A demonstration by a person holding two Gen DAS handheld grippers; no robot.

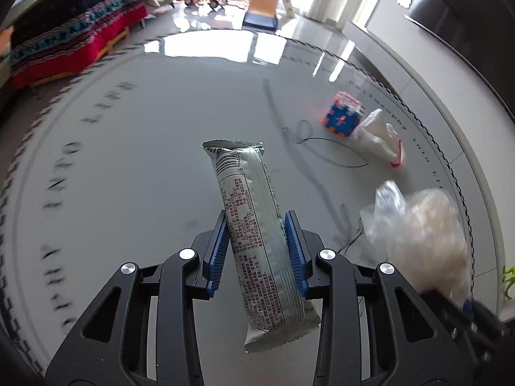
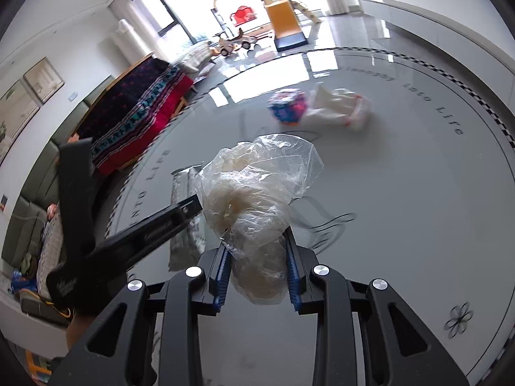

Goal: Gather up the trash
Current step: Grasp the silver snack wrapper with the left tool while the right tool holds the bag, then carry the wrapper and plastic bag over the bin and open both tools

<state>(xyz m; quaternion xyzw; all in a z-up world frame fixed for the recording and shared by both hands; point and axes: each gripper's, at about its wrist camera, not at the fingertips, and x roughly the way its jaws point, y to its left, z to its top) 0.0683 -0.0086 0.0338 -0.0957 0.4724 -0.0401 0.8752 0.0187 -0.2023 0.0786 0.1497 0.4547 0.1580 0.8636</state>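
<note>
Left gripper (image 1: pixel 257 251): angled down over the round glass table (image 1: pixel 135 148), blue pads clamped on the silver snack wrapper (image 1: pixel 254 225) about mid-length.
Snack wrapper: lifted off the glass, barcode end pointing away from the gripper, crimped end hanging back toward the camera.
Right gripper (image 2: pixel 257 270): also tilted downward, pads pinching the crumpled clear plastic bag (image 2: pixel 254 199) (something pale inside, too blurred to name).
Plastic bag: bunched above and between the fingers, beside the left gripper's black body.
Far edge of table: a colourful puzzle cube (image 1: pixel 342 117) touching a white plastic bag (image 1: pixel 379 138) with red trim, well apart from both grippers.
</note>
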